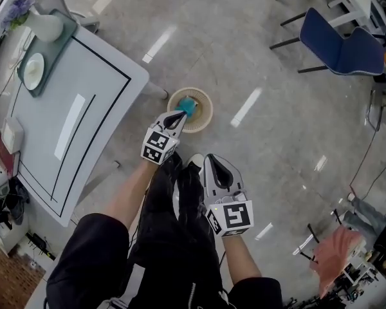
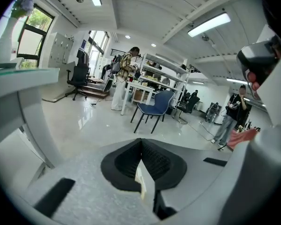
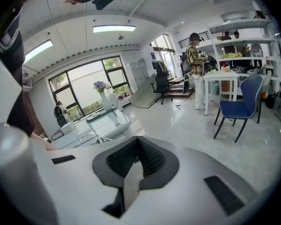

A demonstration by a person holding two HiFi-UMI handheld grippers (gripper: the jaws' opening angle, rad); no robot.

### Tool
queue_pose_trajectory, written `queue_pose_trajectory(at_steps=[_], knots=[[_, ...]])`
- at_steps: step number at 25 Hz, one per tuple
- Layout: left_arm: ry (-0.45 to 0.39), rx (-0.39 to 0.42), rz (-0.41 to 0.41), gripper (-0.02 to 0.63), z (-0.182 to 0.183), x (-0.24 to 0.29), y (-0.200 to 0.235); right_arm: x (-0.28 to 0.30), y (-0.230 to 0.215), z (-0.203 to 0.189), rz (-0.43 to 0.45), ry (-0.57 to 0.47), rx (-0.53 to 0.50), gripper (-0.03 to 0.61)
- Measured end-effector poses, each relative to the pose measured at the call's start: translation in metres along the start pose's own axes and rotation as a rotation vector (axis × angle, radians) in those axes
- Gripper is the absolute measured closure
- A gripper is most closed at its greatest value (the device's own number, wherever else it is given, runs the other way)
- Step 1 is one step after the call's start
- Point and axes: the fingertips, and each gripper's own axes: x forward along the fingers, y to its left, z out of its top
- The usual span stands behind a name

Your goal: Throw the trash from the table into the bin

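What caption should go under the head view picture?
Left gripper, shut, by the floor bin with teal trash inside; right gripper shut too.

Left tool [image 1: 179,116], right tool [image 1: 215,166]: white, black-white marker cubes [image 1: 159,145]; black sleeves [image 1: 90,250], trousers [image 1: 180,237].

The room is bright and evenly lit: long ceiling tubes [image 2: 209,24] and big windows [image 3: 86,86] throw white streaks of glare across the glossy floor [image 1: 244,56] and the desk [image 1: 109,89], and shadows stay faint. All views are fisheye, bending straight lines, and both gripper views darken to black at the corners. Near surfaces there look soft, while the far room is fairly sharp.
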Motion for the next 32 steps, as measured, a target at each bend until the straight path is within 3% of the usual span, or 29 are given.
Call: queue_pose_trajectory(at_steps=[14,24,32], knots=[[-0.070,0.038,0.012,0.608,0.105,-0.077,-0.067,-0.045,0.021,0.069,0.010,-0.115,-0.031,0.571],[-0.185,0.090,0.004,0.608,0.169,-0.131,-0.131,-0.094,0.023,0.086,-0.011,-0.142,-0.069,0.571],[-0.208,0.128,0.028,0.609,0.188,-0.171,-0.164,-0.128,0.046,0.100,0.044,-0.208,-0.084,0.571]])
